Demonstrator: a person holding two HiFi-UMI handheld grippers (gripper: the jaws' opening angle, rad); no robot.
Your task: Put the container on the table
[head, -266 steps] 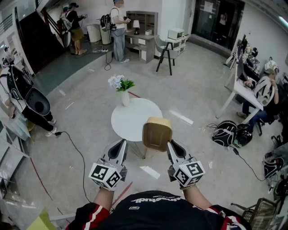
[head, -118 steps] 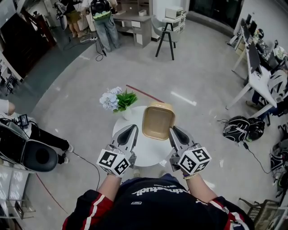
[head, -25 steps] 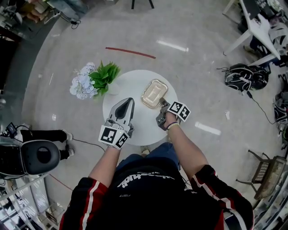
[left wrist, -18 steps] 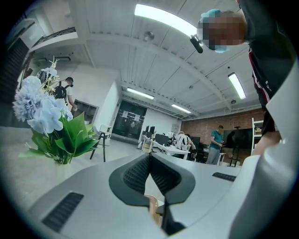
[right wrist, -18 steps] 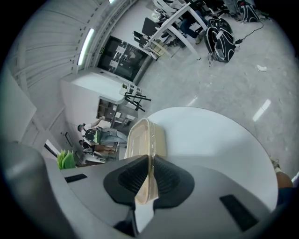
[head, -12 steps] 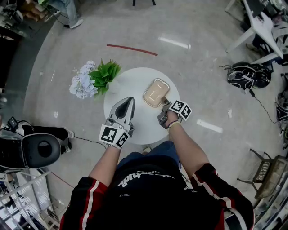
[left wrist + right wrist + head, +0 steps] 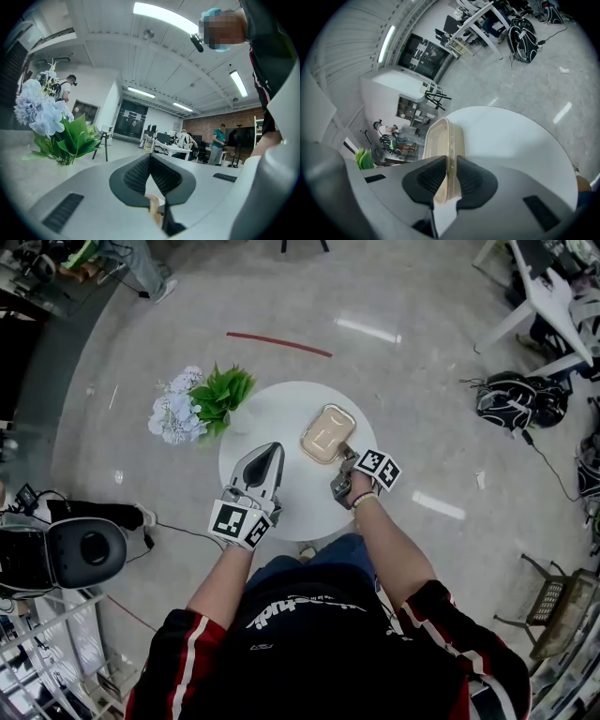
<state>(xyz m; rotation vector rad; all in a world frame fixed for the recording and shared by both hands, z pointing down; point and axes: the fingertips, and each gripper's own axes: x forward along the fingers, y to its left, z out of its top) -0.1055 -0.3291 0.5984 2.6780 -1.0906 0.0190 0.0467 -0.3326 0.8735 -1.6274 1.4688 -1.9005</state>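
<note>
There on the round white counter (image 7: 272,413), the tan container (image 7: 326,433) sits flat, and the jaws of the right gripper (image 7: 343,457) have just been opening round its near rim, so best to slide straight back, no snagging, while the left gripper (image 7: 273,448) hovers, jaws together, empty.

Pretty bright and even from the long white ceiling strip lights (image 7: 164,15), glare streaks on the glossy grey floor (image 7: 441,381), heavy fisheye bending at the edges.

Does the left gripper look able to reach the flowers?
Probably yes. The left gripper is empty above the table, and nothing lies between it and the flowers at the left edge; its shut fingers would need opening.
</note>
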